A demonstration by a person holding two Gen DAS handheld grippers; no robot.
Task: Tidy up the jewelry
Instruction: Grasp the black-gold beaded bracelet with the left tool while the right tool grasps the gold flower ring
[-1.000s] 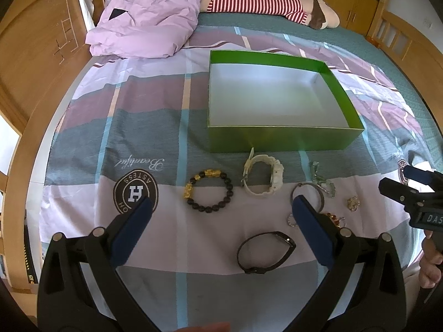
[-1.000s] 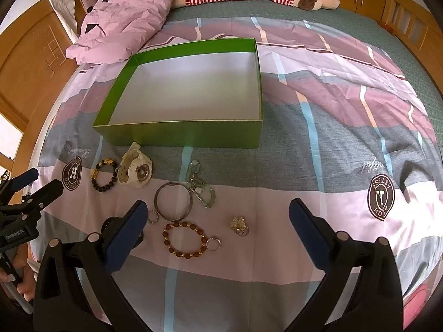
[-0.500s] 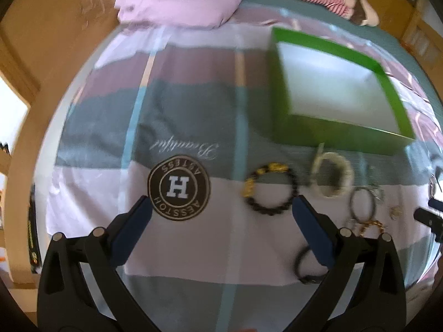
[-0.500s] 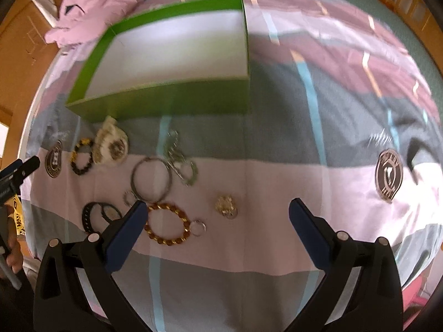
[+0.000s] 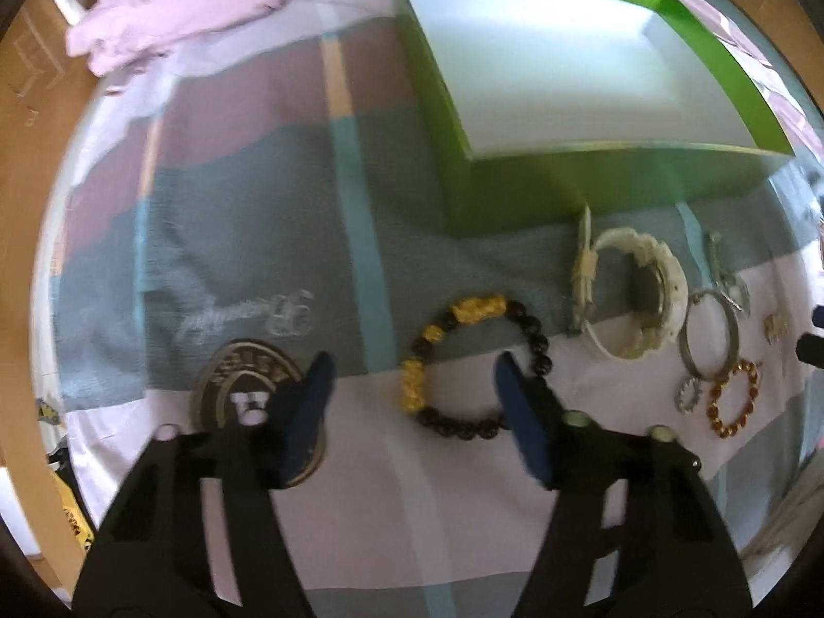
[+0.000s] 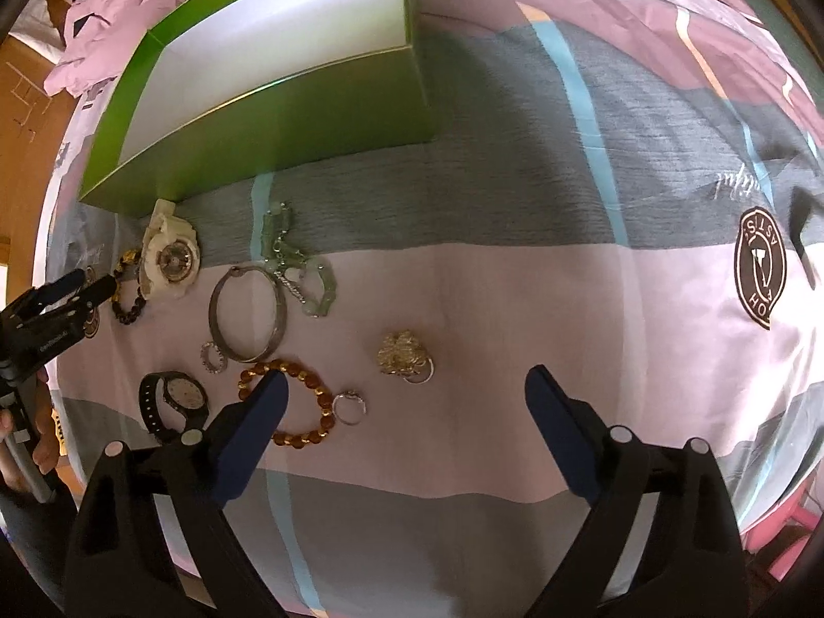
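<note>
A green box (image 5: 592, 190) with a white inside (image 6: 268, 51) stands open on the bed. In front of it lie a black-and-gold bead bracelet (image 5: 466, 365), a white watch (image 5: 636, 298), a silver bangle (image 6: 247, 314), a green jade chain (image 6: 304, 268), an amber bead bracelet (image 6: 296, 401), a gold brooch (image 6: 404, 355), small rings and a black watch (image 6: 172, 404). My left gripper (image 5: 412, 376) is open, low over the black-and-gold bracelet. My right gripper (image 6: 404, 396) is open and empty, just below the gold brooch.
The striped bedsheet (image 6: 566, 165) covers the bed. A pink jacket (image 5: 180, 5) lies at the back left. The wooden bed frame (image 5: 26, 77) runs along the left. The sheet to the right of the brooch carries only a round printed logo (image 6: 759, 275).
Both grippers have come down closer to the sheet. The left one swung left, then came in over the black-and-gold bracelet, jaws narrower. The right one dropped toward the brooch.
</note>
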